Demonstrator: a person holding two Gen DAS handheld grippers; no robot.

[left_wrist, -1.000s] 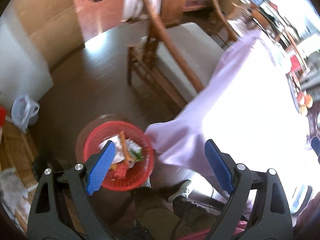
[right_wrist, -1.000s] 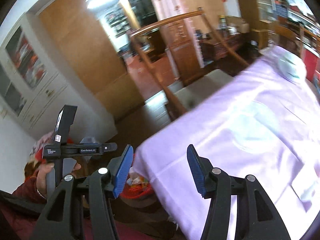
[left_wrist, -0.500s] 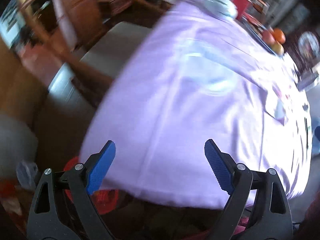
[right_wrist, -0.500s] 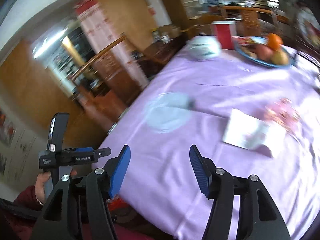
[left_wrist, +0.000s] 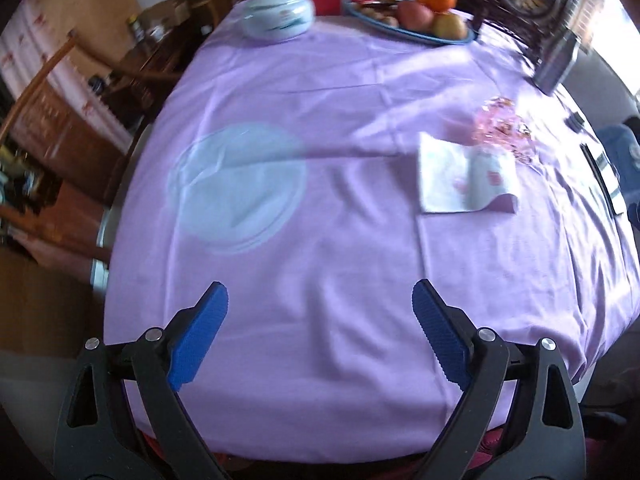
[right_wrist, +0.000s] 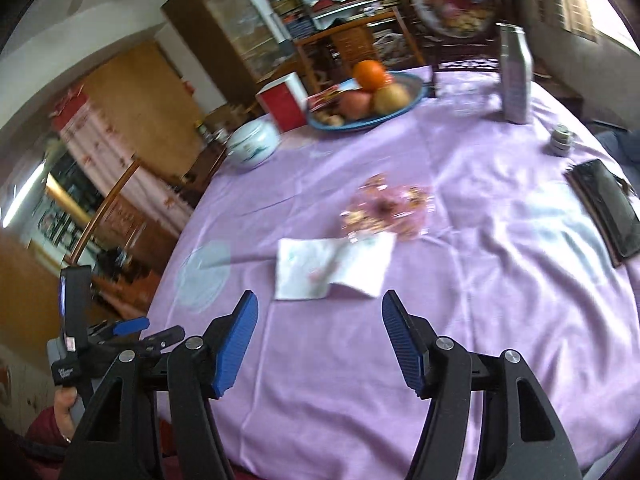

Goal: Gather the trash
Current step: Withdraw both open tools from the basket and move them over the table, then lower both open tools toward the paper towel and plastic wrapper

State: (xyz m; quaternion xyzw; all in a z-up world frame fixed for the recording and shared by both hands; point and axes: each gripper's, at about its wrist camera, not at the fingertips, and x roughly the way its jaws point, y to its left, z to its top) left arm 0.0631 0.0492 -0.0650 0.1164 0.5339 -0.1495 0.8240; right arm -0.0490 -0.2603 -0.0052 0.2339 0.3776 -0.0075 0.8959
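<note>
Both views have swung up from the floor and red basket onto the purple desk (left_wrist: pixel 320 260). The left gripper (left_wrist: pixel 320 332) and right gripper (right_wrist: pixel 320 332) gape wide, empty. A crumpled white napkin (right_wrist: pixel 332 268) lies mid-desk, touching a pink crinkled wrapper (right_wrist: pixel 388 212) behind it.

Plenty of bare purple tablecloth (left_wrist: pixel 320 264) right in front of both grippers, nothing blocking there. The napkin (right_wrist: pixel 332 268) and the crumpled pink wrapper (right_wrist: pixel 388 208) touching its far edge sit mid-table with open cloth all around. Clutter is at the back: fruit plate (right_wrist: pixel 408 108), red box (right_wrist: pixel 284 100), white bowl (right_wrist: pixel 254 144), metal bottle (right_wrist: pixel 516 76). A black phone (right_wrist: pixel 608 208) lies along the right edge.
</note>
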